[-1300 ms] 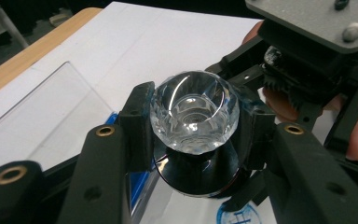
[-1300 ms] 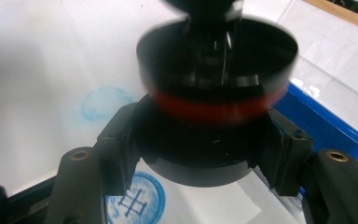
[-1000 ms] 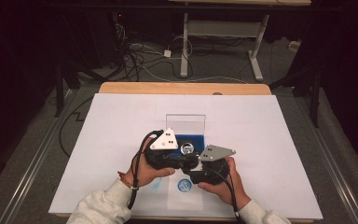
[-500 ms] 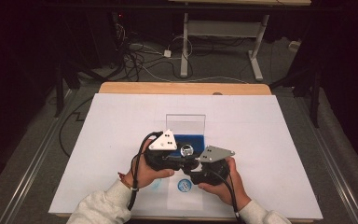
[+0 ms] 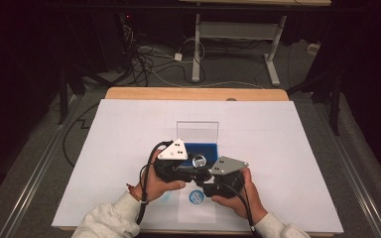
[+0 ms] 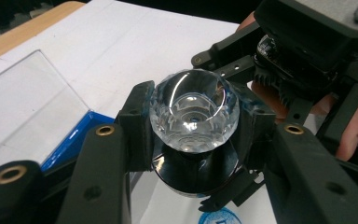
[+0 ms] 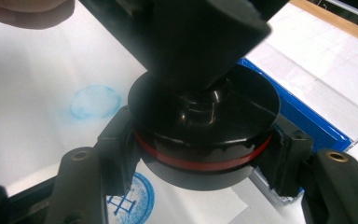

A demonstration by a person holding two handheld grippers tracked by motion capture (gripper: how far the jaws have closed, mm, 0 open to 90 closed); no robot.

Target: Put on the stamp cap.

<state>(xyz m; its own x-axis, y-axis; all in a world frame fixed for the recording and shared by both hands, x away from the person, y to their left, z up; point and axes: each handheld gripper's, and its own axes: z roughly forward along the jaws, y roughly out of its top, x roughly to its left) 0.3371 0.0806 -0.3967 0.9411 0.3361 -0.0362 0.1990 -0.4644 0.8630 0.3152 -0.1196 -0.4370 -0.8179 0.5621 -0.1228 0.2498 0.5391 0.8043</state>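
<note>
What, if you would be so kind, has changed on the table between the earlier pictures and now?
Nothing visibly changed. The left tool is as before shut on the clear faceted knob, the right tool on the black stamp base, both held together in front of the blue ink pad above the blue stamp print.

White-covered counter with stamp prints

A wooden counter (image 5: 193, 93) carried a large white sheet (image 5: 287, 163) that left only its far edge bare. On the sheet near the middle lay a blue ink pad (image 5: 203, 148) with a clear upright lid (image 5: 197, 132); nearer, a round blue stamp print (image 5: 196, 197) marked the paper.
</note>
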